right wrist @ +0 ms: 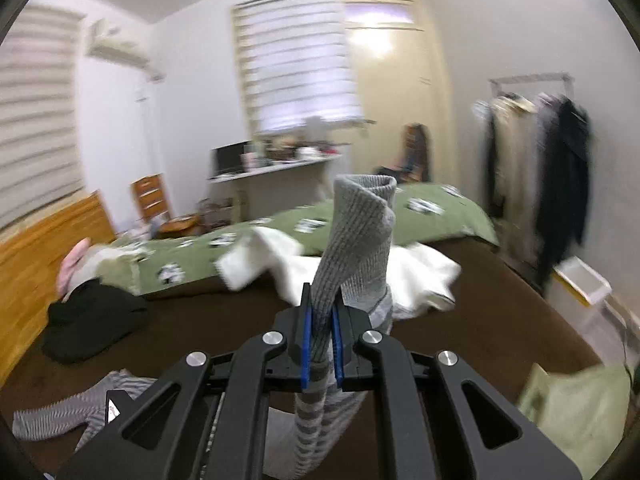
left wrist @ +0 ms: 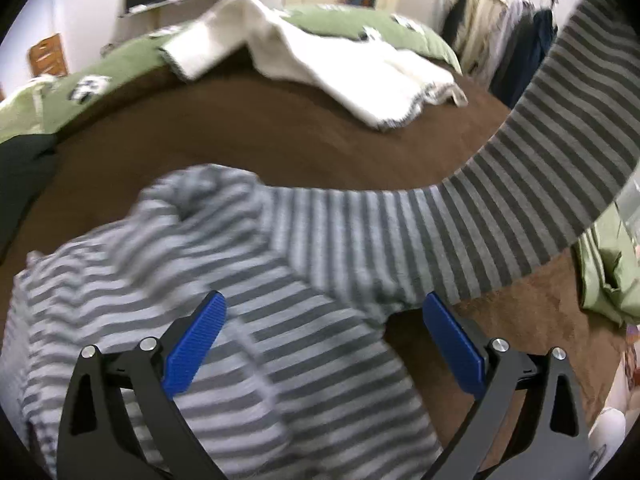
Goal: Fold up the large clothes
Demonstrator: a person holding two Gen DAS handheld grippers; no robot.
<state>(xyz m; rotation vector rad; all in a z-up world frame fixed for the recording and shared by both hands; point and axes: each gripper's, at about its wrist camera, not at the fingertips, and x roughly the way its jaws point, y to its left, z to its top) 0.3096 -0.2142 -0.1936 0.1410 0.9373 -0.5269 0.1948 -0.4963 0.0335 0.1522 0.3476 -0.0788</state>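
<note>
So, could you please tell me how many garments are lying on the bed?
3: striped sweater nearest, white garment mid-bed, dark garment at the headboard end. Others may be hidden.

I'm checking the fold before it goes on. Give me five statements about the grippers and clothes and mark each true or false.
1. The right gripper is shut on the cuff of the striped sweater. True.
2. The left gripper grips the sweater's body. False: its fingers stand wide apart over the fabric.
3. The sweater's sleeve is lifted off the brown blanket. True.
4. The white garment is neatly folded. False: it lies rumpled.
5. Clothes hang on a rack by the wall. True.
</note>
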